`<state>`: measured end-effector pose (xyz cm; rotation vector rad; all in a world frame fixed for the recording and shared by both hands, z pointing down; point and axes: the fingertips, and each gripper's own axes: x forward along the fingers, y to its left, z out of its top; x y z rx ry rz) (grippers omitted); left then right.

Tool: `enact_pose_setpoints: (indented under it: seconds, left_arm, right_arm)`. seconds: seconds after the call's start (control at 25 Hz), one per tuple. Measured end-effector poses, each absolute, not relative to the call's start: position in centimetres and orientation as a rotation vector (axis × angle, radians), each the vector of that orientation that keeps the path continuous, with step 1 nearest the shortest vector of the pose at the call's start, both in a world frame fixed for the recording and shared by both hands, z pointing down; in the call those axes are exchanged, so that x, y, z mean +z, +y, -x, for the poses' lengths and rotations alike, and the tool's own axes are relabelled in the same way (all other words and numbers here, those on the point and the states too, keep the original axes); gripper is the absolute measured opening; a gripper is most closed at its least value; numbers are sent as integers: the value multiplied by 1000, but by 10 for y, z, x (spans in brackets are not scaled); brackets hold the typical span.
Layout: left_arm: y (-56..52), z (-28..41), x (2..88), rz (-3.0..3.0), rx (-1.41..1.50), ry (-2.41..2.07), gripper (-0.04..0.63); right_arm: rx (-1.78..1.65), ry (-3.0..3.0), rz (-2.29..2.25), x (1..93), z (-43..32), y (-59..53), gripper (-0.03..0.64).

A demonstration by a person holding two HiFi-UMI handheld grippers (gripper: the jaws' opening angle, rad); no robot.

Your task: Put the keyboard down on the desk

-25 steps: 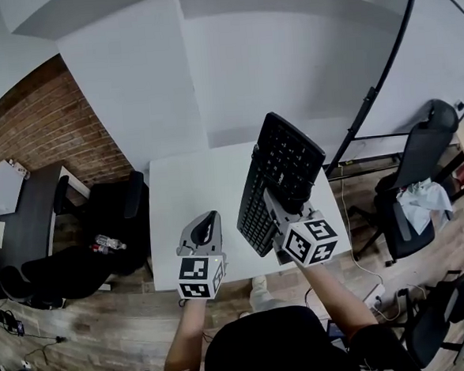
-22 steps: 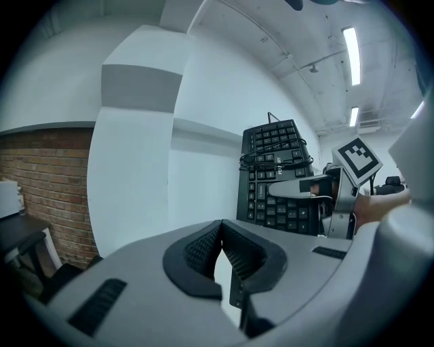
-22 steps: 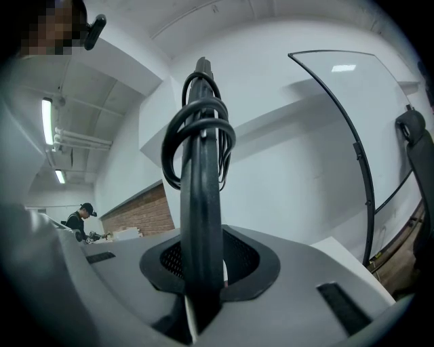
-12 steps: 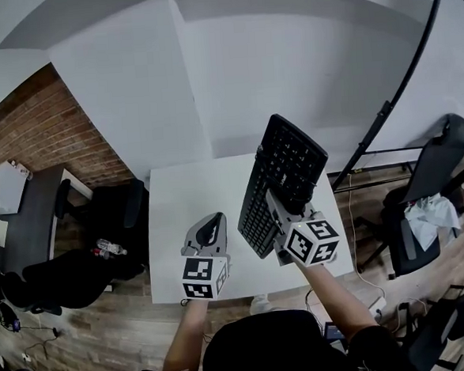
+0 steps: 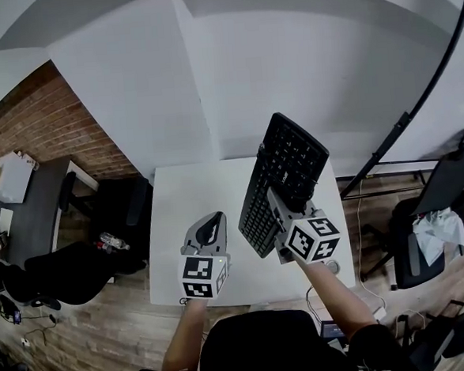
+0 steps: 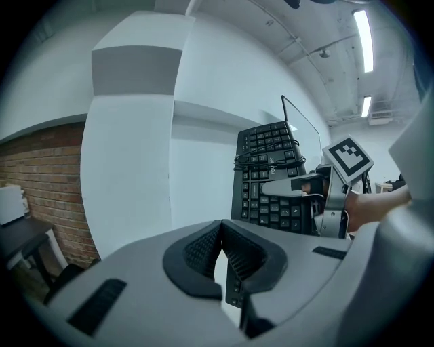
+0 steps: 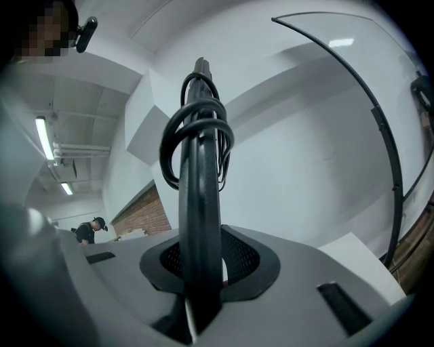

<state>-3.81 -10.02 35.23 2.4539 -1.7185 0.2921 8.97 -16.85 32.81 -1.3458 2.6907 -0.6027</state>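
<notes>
Now: right gripper (image 5: 278, 204) clamped on edge of black keyboard (image 5: 287, 162), held on edge above white desk (image 5: 189, 199), cable looped round it. Left gripper (image 5: 210, 224) jaws closed, empty, just beside keyboard.

**Keyboard held over white desk**

Black keyboard (image 5: 289, 157) up on its long edge and tilted, key side facing left, above the right half of the white desk (image 5: 185, 196). Right gripper (image 5: 275, 196) clamped on its near end, marker cube toward the camera. Left gripper (image 5: 211, 219) over the desk's near left part, jaws together, beside the keyboard but apart from it. Black office chair (image 5: 119, 212) at the desk's left side. Second chair (image 5: 453, 181) far right, pale cloth (image 5: 433, 226) on its seat. Brick wall (image 5: 62, 129) at left. Wood floor (image 5: 107, 332).
</notes>
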Motion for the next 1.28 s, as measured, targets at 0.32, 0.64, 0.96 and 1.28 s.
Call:
enact_pose_setpoints:
  seconds: [0.32,0.64,0.96,1.28]
  left_arm:
    - [-112,37,359,-2459,260,-1745,14]
    - [-123,45,353,-2500,212,-1736,14]
    - [-146,70,364,-2492,197,-1692,14]
    - [-168,95,389,-2465,232,-1618,14]
  right_arm:
    - [-656,2680,1318,339,-89,-191,101]
    - [-732,2654,1310,344,-78,-209,101]
    - [-784,2620,1360,355,-58,-228,101]
    - [-904,2514,1414,375,-40,-253,101]
